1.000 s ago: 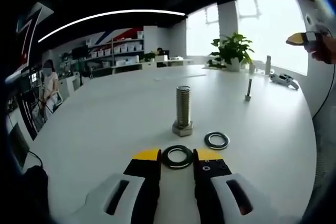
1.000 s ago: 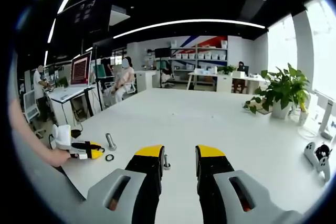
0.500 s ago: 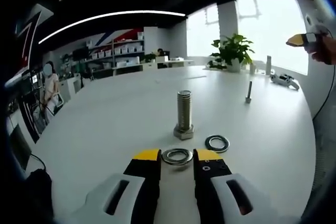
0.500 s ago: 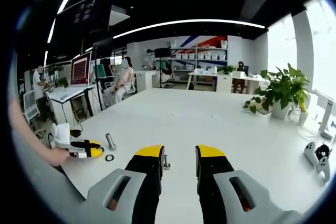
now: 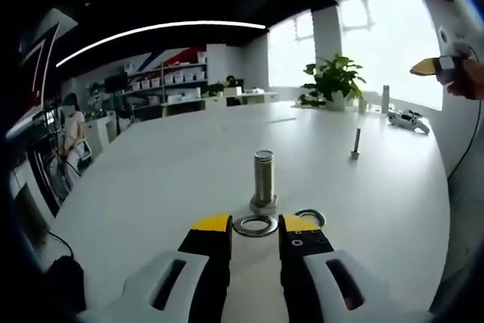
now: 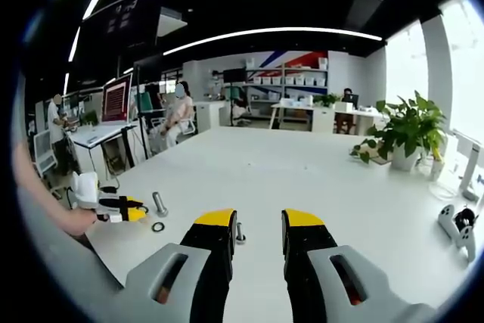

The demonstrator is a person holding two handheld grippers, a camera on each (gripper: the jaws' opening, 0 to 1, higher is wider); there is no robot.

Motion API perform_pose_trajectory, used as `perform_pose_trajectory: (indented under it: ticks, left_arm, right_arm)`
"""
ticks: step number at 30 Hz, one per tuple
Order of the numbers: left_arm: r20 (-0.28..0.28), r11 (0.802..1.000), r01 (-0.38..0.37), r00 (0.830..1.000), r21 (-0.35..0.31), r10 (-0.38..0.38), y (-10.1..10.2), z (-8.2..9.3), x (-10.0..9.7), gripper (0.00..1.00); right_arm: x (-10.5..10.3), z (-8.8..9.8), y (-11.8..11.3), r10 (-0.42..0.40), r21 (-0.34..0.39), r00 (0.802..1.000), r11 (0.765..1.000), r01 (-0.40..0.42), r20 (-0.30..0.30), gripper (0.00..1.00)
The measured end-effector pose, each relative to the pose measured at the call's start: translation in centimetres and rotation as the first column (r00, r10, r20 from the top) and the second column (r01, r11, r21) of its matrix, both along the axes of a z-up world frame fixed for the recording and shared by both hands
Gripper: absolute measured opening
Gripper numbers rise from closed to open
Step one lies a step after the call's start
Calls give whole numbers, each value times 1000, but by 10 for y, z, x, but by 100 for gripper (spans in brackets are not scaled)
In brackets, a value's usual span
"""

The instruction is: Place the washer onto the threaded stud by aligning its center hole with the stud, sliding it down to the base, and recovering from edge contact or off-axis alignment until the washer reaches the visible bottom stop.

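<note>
Washer (image 5: 255,225) sits between the yellow tips of the left hand-held gripper (image 5: 255,225), clenched on its rim and apparently raised off the white surface (image 5: 151,187), just in front of the upright threaded stud (image 5: 263,179). By my judgement the pickup is done; raising the washer above the stud's top, centring the hole and sliding it down to the hex base are all left. A second washer (image 5: 310,218) lies beside the stud. The right hand-held gripper (image 6: 255,225) hangs released, holding nothing, well apart, above a small bolt (image 6: 240,234).
</note>
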State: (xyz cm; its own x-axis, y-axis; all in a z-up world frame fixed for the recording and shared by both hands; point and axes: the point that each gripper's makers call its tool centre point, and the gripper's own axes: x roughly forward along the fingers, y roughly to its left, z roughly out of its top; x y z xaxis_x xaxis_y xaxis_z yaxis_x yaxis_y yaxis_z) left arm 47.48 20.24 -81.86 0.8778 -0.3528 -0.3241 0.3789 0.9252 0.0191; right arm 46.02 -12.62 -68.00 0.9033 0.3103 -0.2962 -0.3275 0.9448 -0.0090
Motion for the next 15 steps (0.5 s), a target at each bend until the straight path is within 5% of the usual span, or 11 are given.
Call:
perform_pose_trajectory:
  ticks: [15]
  left_arm:
    - [85, 999, 38, 996, -27, -35, -15, 50, 9, 22]
  right_arm:
    - [-1, 2, 2, -2, 9, 1000, 1000, 2, 3, 26]
